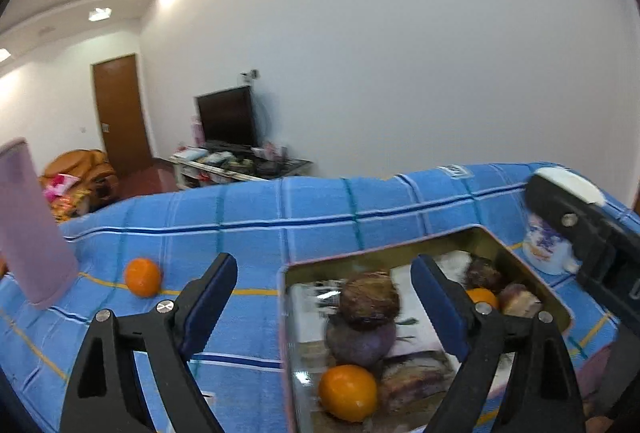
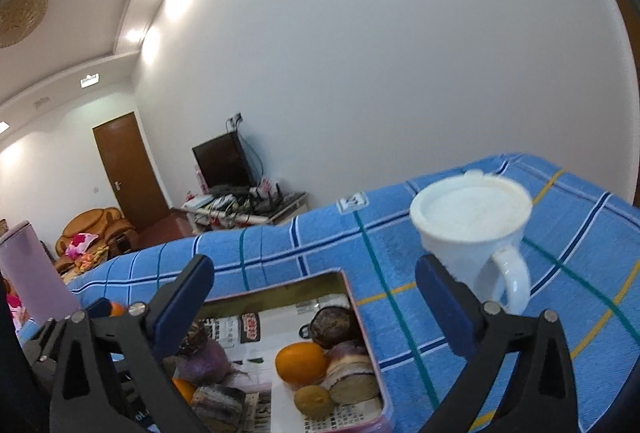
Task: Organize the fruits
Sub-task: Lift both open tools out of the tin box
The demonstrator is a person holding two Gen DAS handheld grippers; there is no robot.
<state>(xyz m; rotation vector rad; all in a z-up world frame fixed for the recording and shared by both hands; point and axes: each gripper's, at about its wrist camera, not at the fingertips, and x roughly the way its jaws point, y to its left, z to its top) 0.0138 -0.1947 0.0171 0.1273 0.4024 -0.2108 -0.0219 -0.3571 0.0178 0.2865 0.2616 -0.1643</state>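
Your left gripper (image 1: 324, 297) hangs with its jaws wide apart and empty over the near corner of the metal tin (image 1: 384, 253), a brown round fruit (image 1: 370, 299) between its fingers and a loose orange (image 1: 143, 277) on the blue checked cloth (image 1: 256, 217) beyond its left finger. Your right gripper (image 2: 314, 297) is spread too, the tin's far end between its fingers and the white lidded mug (image 2: 474, 229) just past its right finger.

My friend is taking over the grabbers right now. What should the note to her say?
Left gripper: open, empty, above the tin tray.
Right gripper: open, empty, above the same tray, beside the white mug.
Done: two oranges, a kiwi and several purple and brown pieces lie in the tray.
Left: one loose orange sits on the blue cloth, near the pink tumbler. It probably goes in next.
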